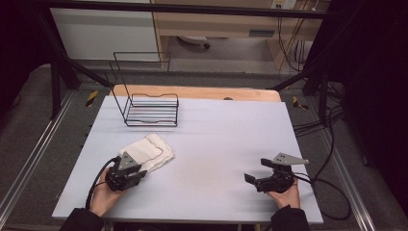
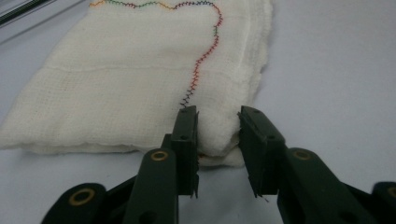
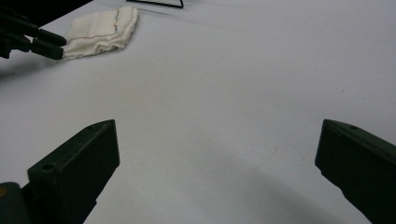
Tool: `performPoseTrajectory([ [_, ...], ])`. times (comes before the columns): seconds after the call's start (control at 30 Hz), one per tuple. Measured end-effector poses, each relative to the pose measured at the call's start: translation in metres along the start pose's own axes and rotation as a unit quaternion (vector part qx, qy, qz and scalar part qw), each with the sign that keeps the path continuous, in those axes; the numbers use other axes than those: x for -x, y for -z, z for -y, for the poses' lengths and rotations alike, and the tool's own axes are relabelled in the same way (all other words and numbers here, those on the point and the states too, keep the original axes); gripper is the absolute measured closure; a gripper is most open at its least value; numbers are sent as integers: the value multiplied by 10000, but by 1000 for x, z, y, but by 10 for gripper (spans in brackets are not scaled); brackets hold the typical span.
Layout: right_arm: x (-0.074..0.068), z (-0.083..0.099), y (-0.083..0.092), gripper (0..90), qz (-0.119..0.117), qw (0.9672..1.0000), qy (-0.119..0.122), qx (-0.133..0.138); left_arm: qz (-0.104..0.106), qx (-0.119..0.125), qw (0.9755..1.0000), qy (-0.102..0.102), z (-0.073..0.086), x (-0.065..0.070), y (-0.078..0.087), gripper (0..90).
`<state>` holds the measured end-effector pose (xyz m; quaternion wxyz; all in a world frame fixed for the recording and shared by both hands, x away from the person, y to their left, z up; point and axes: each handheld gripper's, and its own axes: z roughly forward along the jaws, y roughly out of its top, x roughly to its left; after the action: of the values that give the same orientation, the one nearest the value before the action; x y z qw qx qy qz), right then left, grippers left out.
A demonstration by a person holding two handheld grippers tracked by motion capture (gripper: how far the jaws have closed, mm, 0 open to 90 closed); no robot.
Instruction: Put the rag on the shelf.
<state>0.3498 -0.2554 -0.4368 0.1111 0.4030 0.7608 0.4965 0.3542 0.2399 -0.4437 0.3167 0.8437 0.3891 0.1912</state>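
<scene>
From the high view, a pale lavender-grey rectangular table top (image 1: 216,144) lies over a light wooden board whose far edge shows behind it, and around it runs grey carpeted floor with metal rails at both sides, black frame bars, and a tangle of black cables on the floor beyond the right gripper. The left gripper (image 1: 139,172) sits low at the near left, held in the person's left hand (image 1: 103,195), its tips at the near corner of a folded cream-white gauze cloth with a thin dark stitched line (image 1: 146,151). Farther ahead of that gripper stands an empty black wire rack with a tall back frame (image 1: 151,109), well apart from the cloth. The right gripper (image 1: 251,179) rests at the near right in the right hand (image 1: 284,195), pointing across the table toward the left one, over bare surface. In the left gripper view the jaws stand narrowly parted with the cloth's (image 2: 135,79) near corner bunched between them — both pads touch the fabric, though the grip looks only partly closed; multicoloured zigzag stitching runs away from the left jaw. In the right gripper view the jaws are spread wide and hold nothing, with plain table (image 3: 224,93) between them — the cloth (image 3: 100,30) lies far ahead to the left, the other gripper's dark tips (image 3: 46,44) touching its edge.
</scene>
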Motion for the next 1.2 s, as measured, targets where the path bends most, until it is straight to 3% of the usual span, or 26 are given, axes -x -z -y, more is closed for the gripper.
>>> performPoseTrajectory([
  [0.1, 0, 0, 0, 5, -1, 10000, -4, 4, -22, -38, 9999, 98, -1, -1, 0, 828],
  [0.17, 0, 0, 0, 5, 1, 10000, 0, 6, 45, -77, 9998, 178, -2, -4, 0, 854],
  [0.3, 0, 0, 0, 5, -1, 10000, 0, -2, 15, -88, 9999, 82, -2, -3, 1, 867],
  [0.37, 0, 0, 0, 5, 0, 10000, 2, 2, 56, -41, 9999, 133, -2, -4, 1, 867],
  [0.43, 0, 0, 0, 5, -1, 10000, 0, -2, 309, 54, 9989, 334, 1, -10, 3, 858],
  [0.57, 0, 0, 1, 5, 5, 10000, 4, 2, 495, 68, 9984, 260, 2, -10, 6, 805],
  [0.67, 0, 0, 0, 5, 0, 10000, -3, -10, 453, 68, 9988, 141, 2, -4, 5, 712],
  [0.77, 0, 0, 0, 5, -2, 10000, 4, 2, 261, 83, 9996, 1, 2, 0, 2, 723],
  [0.87, 0, 0, 0, 5, 0, 10000, -5, 3, 270, 83, 9995, 160, 2, -1, 1, 755],
  [1.0, 0, 0, 1, 5, -2, 10000, -7, 10, 9, 56, 10000, 12, 2, 8, 1, 751],
  [1.13, 0, 0, 1, 4, 4, 10000, -16, 10, 183, 73, 9995, 242, 2, 5, 1, 706],
  [1.2, 0, 0, 1, 5, -4, 10000, -15, 17, 140, 74, 9997, 188, 3, 7, 1, 702],
])
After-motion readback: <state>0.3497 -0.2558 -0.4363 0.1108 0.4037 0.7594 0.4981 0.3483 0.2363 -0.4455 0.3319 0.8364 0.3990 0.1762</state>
